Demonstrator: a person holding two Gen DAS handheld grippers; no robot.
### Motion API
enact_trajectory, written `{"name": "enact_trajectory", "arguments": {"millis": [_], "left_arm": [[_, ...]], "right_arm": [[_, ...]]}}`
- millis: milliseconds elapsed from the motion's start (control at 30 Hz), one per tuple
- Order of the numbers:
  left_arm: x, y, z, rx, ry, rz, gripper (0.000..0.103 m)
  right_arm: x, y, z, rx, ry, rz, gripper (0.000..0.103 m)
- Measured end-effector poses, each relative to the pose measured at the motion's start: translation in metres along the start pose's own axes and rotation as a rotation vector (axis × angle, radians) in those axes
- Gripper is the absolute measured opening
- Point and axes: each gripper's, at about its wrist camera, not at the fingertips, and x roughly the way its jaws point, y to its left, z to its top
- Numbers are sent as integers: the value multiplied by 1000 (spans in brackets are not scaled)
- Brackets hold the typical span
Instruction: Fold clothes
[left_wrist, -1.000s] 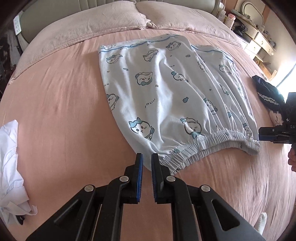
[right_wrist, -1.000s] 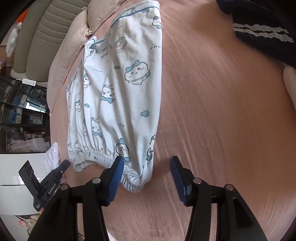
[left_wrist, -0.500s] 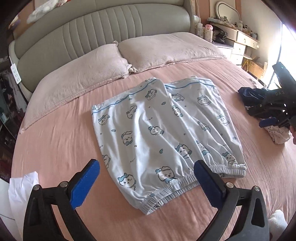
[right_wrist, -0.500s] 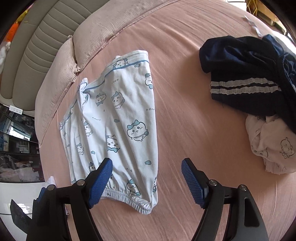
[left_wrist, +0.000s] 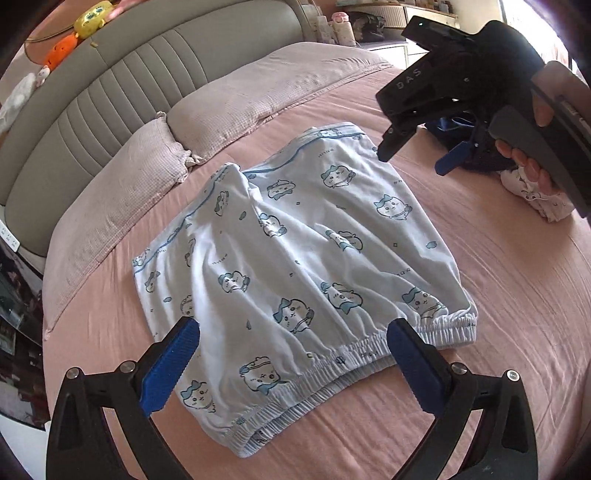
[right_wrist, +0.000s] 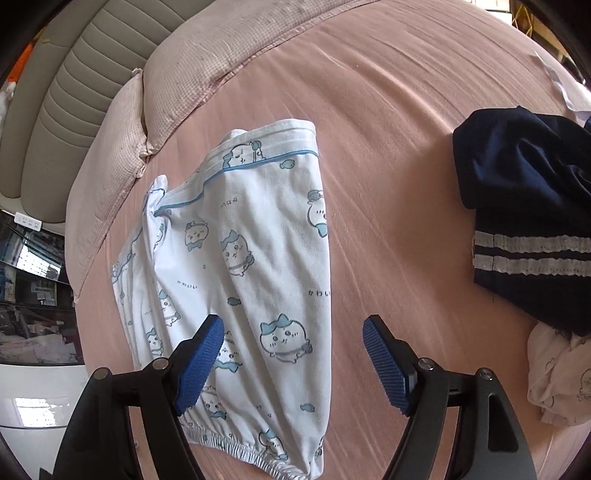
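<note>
White-and-pale-blue cartoon-print shorts (left_wrist: 295, 266) lie on the pink bed, one leg lying partly over the other, elastic waistband toward me. They also show in the right wrist view (right_wrist: 251, 280). My left gripper (left_wrist: 291, 369) is open and empty, held above the waistband edge. My right gripper (right_wrist: 291, 365) is open and empty above the shorts' right side. It also shows in the left wrist view (left_wrist: 413, 155), held in a hand above the bed at the upper right.
A navy garment with white lace stripes (right_wrist: 528, 229) and a cream printed garment (right_wrist: 557, 380) lie on the bed to the right. Two pink pillows (left_wrist: 229, 110) and a grey padded headboard (left_wrist: 129, 96) are at the far end. Plush toys (left_wrist: 74, 33) sit on the headboard.
My left gripper opened from nearly shut and lifted back from the waistband. My right gripper widened and rose from the shorts' corner. The shorts stay flat on the bed.
</note>
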Motion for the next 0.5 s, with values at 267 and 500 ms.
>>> {"name": "enact_trajectory", "arguments": {"millis": [267,500], "left_arm": [[13,8,22,-50,19,-99,103],[31,-3,40,-43,83,-154,103]], "right_arm": [[21,51,89,17,-50,-49,78],[11,97,93,-215,-42,-32,78]]}}
